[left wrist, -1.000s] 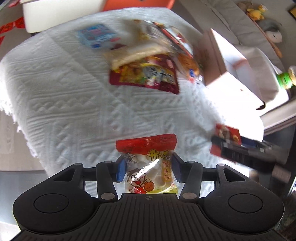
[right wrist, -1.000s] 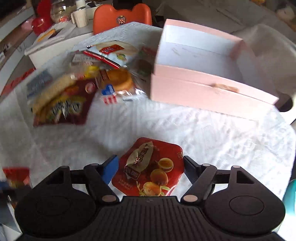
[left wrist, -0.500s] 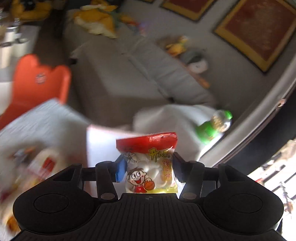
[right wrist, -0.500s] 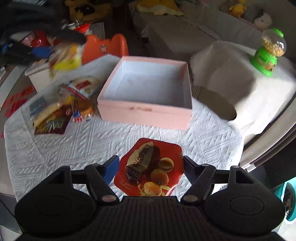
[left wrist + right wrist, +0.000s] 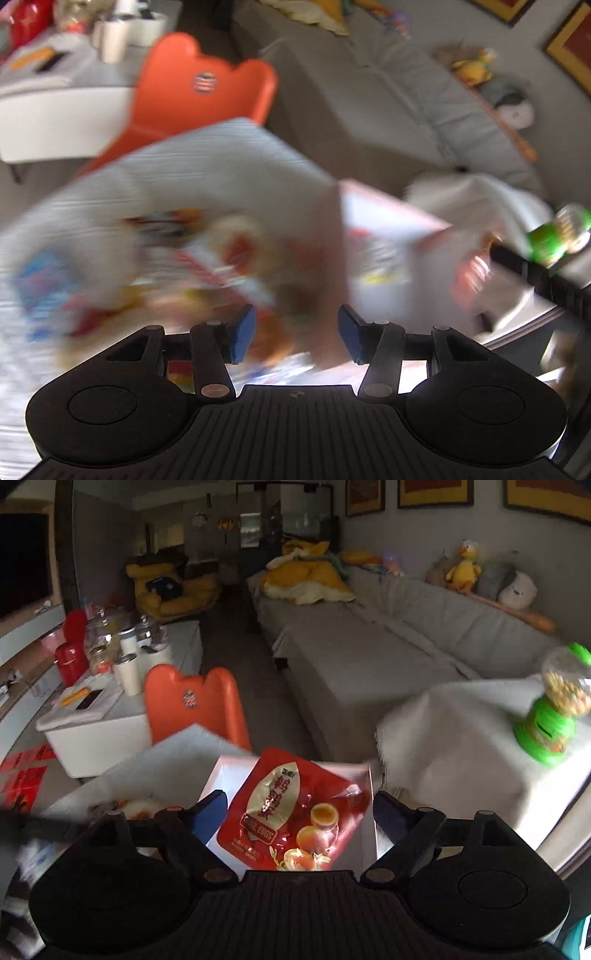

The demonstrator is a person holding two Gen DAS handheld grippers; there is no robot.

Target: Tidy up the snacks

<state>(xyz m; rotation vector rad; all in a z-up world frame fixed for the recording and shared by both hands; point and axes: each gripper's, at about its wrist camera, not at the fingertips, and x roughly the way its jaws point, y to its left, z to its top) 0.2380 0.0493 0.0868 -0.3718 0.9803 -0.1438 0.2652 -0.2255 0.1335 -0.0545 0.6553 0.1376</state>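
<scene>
In the left wrist view, the left claw [image 5: 297, 334] is open wide, with its two blue pads far apart and nothing between them. This view is very blurry. Past the claw is the table [image 5: 207, 162] with a white cloth on it. A heap of snack packs [image 5: 177, 258] lies on the cloth in front of the claw and to its left, but the blur makes it hard to tell one pack from another. To the right of the heap stands the pink box [image 5: 373, 236]. A little pack with red and yellow on it [image 5: 384, 254] seems to be inside the box, though it is too smeared to be sure. An orange chair [image 5: 199, 85] stands behind the table, and a grey sofa [image 5: 388, 110] is further back. At the right edge is a green candy jar [image 5: 557, 236], with a dark bar in front of it that could be the other claw. In the right wrist view, the right claw [image 5: 297, 819] has a red quail egg pack [image 5: 291, 812] between its pads. The pads are spread and look a bit apart from the pack's sides, so I cannot tell if it is gripped. The pack is above the pink box [image 5: 229, 775], which sits just behind it. The orange chair [image 5: 192, 709] is behind the box, and the green candy jar [image 5: 554, 709] stands on a cloth at the right.
</scene>
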